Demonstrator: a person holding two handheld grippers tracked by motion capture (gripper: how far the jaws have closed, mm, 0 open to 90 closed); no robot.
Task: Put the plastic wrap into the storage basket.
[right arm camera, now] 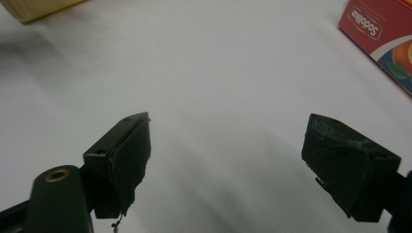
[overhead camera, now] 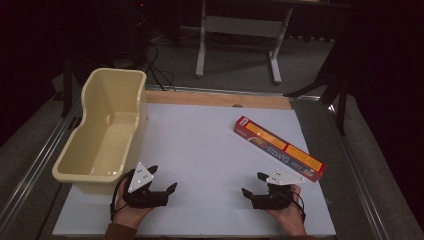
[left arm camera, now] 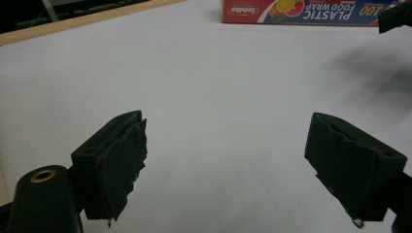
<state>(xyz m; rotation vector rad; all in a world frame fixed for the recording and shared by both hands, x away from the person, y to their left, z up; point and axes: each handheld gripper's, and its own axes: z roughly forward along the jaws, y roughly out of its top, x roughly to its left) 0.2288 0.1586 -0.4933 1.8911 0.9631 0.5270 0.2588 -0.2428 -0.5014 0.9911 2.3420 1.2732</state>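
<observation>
A long red and blue plastic food wrap box (overhead camera: 279, 147) lies slantwise on the white board (overhead camera: 200, 150) at the right. It also appears at the top of the left gripper view (left arm camera: 301, 10) and at the upper right corner of the right gripper view (right arm camera: 384, 34). My left gripper (overhead camera: 162, 180) rests near the board's front left, open, nothing between its jaws (left arm camera: 226, 165). My right gripper (overhead camera: 254, 184) sits near the front right, just in front of the box's near end, open and empty (right arm camera: 226, 162).
A cream plastic tub (overhead camera: 102, 132) stands along the board's left edge, beside my left gripper; its corner shows in the right gripper view (right arm camera: 39, 7). A wooden strip (overhead camera: 215, 99) borders the far edge. White table legs (overhead camera: 237, 40) stand beyond on the floor.
</observation>
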